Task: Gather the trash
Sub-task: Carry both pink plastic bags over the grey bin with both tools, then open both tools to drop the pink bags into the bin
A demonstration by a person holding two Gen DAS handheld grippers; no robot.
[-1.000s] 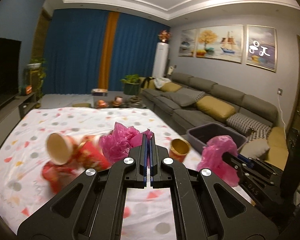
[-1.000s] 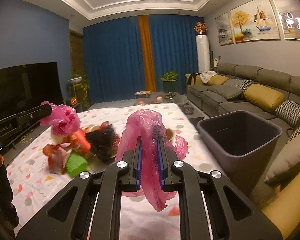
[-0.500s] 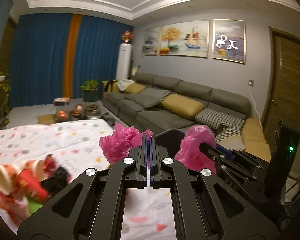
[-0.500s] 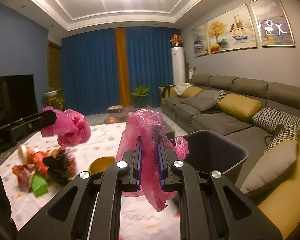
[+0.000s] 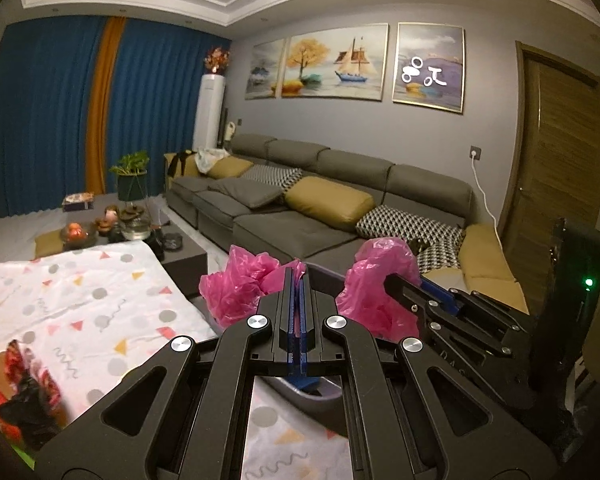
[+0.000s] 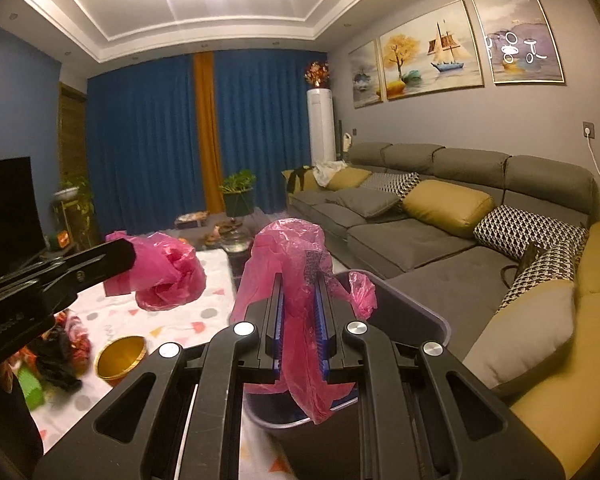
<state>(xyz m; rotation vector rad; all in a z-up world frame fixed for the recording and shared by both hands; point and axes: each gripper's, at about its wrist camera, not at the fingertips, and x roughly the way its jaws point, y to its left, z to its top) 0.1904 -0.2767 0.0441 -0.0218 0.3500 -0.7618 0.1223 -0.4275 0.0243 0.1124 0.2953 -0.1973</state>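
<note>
My left gripper (image 5: 298, 280) is shut on a crumpled pink plastic bag (image 5: 236, 284). It hangs in the air beside the table's right edge, over the near rim of a dark grey bin (image 5: 316, 398). My right gripper (image 6: 298, 284) is shut on a second pink plastic bag (image 6: 296, 256), whose tail dangles over the grey bin (image 6: 412, 304). In the right wrist view the left gripper (image 6: 128, 254) holds its bag (image 6: 168, 272) to the left, above the table. In the left wrist view the right gripper (image 5: 388, 280) holds its bag (image 5: 376, 280) at the right.
A table (image 5: 80, 300) with a dotted white cloth lies to the left. On it are a gold paper cup (image 6: 120, 360) and a heap of red, black and green trash (image 6: 56, 356). A grey sofa (image 6: 440, 232) with cushions runs along the right wall, close behind the bin.
Both grippers have swung right with their pink bags, from over the table to over the grey bin. The trash heap has slid to the left edge of both views.
</note>
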